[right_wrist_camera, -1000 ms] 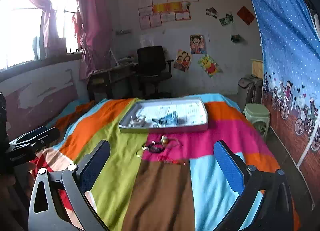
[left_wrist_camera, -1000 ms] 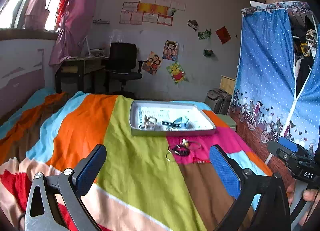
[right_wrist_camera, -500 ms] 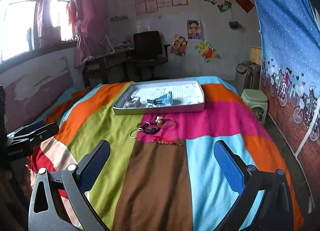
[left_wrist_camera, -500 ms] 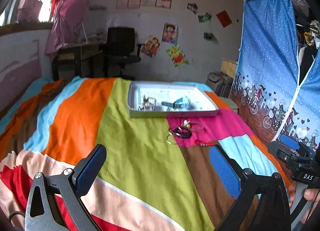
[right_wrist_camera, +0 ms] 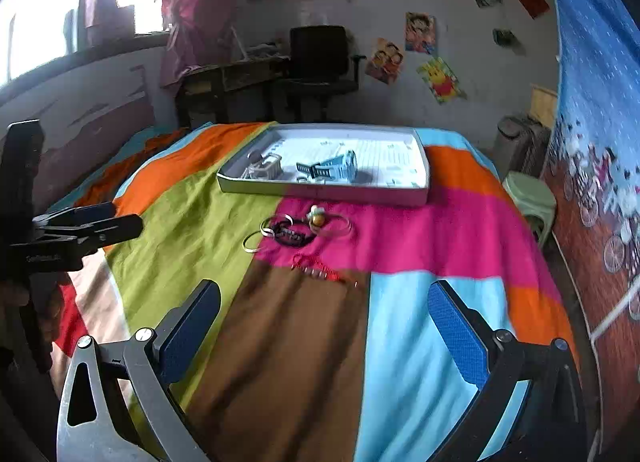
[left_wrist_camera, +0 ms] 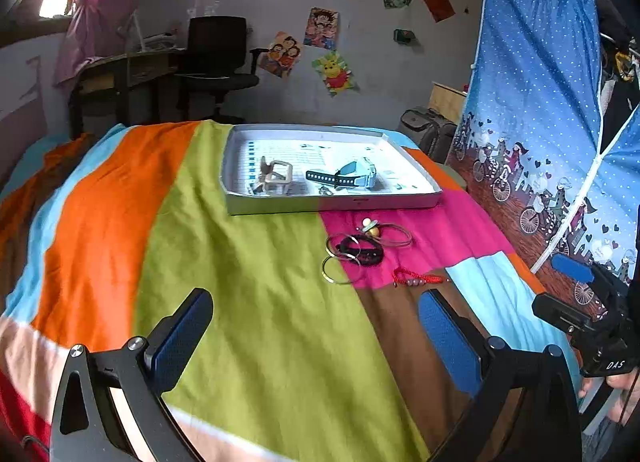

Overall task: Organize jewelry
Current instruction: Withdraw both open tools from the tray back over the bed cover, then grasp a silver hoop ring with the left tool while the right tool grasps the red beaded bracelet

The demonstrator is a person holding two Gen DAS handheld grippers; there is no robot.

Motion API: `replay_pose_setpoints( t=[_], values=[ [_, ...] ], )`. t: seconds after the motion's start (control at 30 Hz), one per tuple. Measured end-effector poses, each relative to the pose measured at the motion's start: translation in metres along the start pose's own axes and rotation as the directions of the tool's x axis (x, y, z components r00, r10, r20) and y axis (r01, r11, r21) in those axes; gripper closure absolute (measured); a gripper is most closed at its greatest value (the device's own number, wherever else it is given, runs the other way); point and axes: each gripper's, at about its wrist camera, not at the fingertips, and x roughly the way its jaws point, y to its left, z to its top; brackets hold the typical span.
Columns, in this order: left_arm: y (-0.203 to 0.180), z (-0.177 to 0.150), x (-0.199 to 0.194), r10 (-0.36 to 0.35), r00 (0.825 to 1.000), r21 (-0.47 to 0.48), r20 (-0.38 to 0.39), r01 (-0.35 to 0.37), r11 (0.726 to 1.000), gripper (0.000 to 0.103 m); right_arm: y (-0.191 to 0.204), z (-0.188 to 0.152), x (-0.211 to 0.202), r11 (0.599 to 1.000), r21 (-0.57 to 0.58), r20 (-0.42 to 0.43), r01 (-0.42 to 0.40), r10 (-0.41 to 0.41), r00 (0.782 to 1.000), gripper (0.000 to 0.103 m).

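Your tray (left_wrist_camera: 332,204) sits at the bed's far end and already holds a blue watch (left_wrist_camera: 348,178) and a pale buckle piece (left_wrist_camera: 276,178); outside it, near its front wall, bangles (left_wrist_camera: 352,254), a bead charm (left_wrist_camera: 371,228) and a red cord (left_wrist_camera: 416,278) lie loose on the blanket (left_wrist_camera: 260,302); judged partly done; your left gripper (left_wrist_camera: 316,326) and right gripper (right_wrist_camera: 324,322) stand wide apart, empty, well short of the pile.

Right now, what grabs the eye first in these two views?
The colour-block bedspread fills both views. On it, at the far end, sits a white tray holding a light blue watch, with loose bracelets and a red beaded string lying just in front of the tray. Both the left hand-held gripper and right hand-held gripper hang open above the bedspread.
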Motion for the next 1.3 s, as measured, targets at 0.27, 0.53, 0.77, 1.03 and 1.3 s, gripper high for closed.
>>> replay_pose_setpoints(
  t=[0.27, 0.53, 0.77, 1.03, 1.3],
  values=[
    [0.003, 0.011, 0.034, -0.016, 0.999, -0.027, 0.036, 0.017, 0.999, 0.000, -0.006, 0.014, 0.024, 1.000, -0.010, 0.071, -0.009, 0.010, 0.997, 0.001],
    [0.008, 0.020, 0.077, -0.032, 0.999, -0.034, 0.007, 0.032, 0.999, 0.000, -0.007, 0.020, 0.075, 0.999, -0.031, 0.033, -0.010, 0.011, 0.999, 0.001],
    [0.008, 0.023, 0.119, -0.092, 0.993, -0.022, -0.068, 0.091, 0.996, 0.028, -0.003, 0.015, 0.114, 0.996, -0.049, -0.047, -0.070, 0.067, 0.997, 0.002],
    [0.009, 0.019, 0.144, -0.166, 0.978, -0.038, -0.130, 0.162, 0.986, 0.045, 0.008, 0.005, 0.145, 0.990, -0.094, -0.131, -0.101, 0.089, 0.987, 0.042],
    [0.010, 0.009, 0.167, -0.167, 0.957, -0.057, -0.235, 0.158, 0.986, 0.067, 0.011, 0.000, 0.159, 0.988, -0.099, -0.181, -0.115, 0.096, 0.979, 0.052]
  ],
)
